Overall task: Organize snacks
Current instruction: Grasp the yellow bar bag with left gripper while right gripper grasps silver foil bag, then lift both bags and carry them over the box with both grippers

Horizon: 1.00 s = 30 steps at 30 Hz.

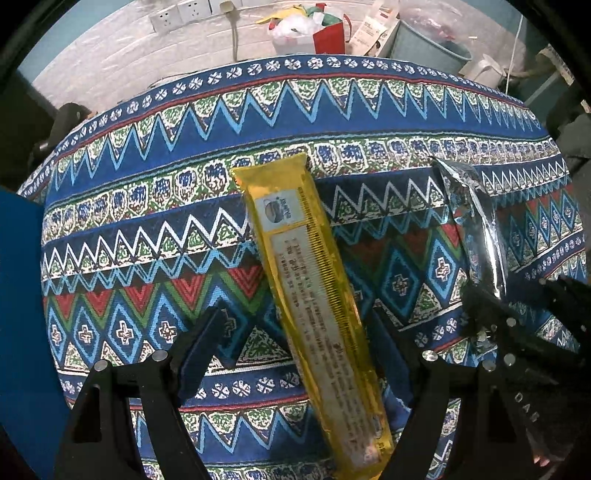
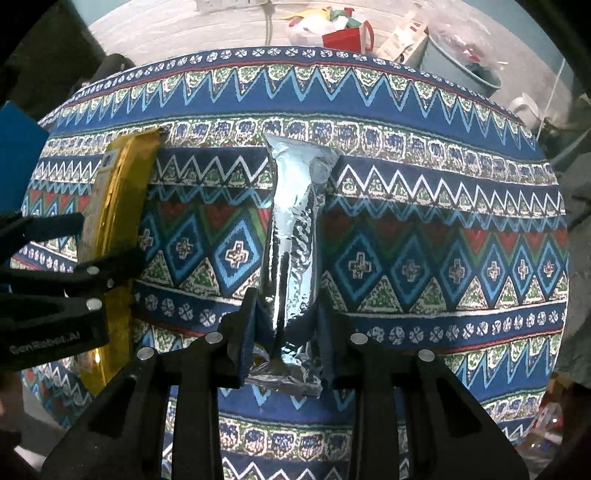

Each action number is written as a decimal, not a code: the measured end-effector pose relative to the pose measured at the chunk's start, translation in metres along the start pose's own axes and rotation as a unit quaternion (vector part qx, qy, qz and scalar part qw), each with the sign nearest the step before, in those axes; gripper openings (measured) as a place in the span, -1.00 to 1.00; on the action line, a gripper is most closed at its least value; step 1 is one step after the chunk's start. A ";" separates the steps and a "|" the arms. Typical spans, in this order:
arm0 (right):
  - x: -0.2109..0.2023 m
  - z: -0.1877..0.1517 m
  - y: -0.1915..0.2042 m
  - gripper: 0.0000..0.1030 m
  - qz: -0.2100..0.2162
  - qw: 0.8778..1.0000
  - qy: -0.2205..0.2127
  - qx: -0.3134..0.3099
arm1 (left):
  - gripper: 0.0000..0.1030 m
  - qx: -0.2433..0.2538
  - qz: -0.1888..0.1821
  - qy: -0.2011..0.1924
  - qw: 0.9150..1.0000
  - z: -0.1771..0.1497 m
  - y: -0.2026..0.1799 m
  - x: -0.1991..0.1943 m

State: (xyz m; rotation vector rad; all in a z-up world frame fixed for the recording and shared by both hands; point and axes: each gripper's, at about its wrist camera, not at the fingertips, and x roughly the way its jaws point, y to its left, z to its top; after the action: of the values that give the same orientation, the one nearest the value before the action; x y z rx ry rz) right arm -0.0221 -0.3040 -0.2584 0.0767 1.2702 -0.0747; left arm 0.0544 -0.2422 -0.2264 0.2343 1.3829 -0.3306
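A patterned tablecloth (image 1: 155,229) in blue, green, red and white zigzags and diamonds covers the table and fills most of both views. Beyond the tablecloth's far edge, a red paper bag (image 1: 329,37) stands on the pale floor beside a crumpled white plastic bag (image 1: 295,29), with a grey-blue bin (image 1: 428,44) to the red bag's right. White wall sockets (image 1: 181,14) sit above and left of it, a grey cable (image 1: 234,37) hanging from them

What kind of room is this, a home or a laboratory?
Probably a lived-in home room, not a laboratory: a patterned tablecloth covers the table, wall sockets sit behind it, and a red bag and a bin stand on the floor.
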 end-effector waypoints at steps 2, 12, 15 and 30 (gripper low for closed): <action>0.005 0.010 -0.003 -0.31 -0.001 1.000 -0.002 0.003 | 0.56 -0.001 -0.008 -0.007 1.000 0.001 -0.002 0.000; 0.013 0.025 0.012 -0.41 -0.022 1.000 -0.018 -0.012 | -0.35 0.006 -0.025 -0.023 0.999 -0.005 0.014 -0.020; 0.011 0.024 0.011 -0.42 -0.017 1.000 -0.018 -0.007 | -0.43 0.009 -0.028 -0.029 0.999 -0.006 0.017 -0.030; -0.041 0.026 0.025 -0.42 -0.005 0.998 -0.060 -0.021 | -0.44 0.018 -0.017 -0.084 0.996 -0.040 0.067 -0.101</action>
State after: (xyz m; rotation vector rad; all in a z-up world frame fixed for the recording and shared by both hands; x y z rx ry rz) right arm -0.0068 -0.2811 -0.2107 0.0287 1.1509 -0.0602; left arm 0.0271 -0.1561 -0.1363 0.2088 1.2171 -0.3956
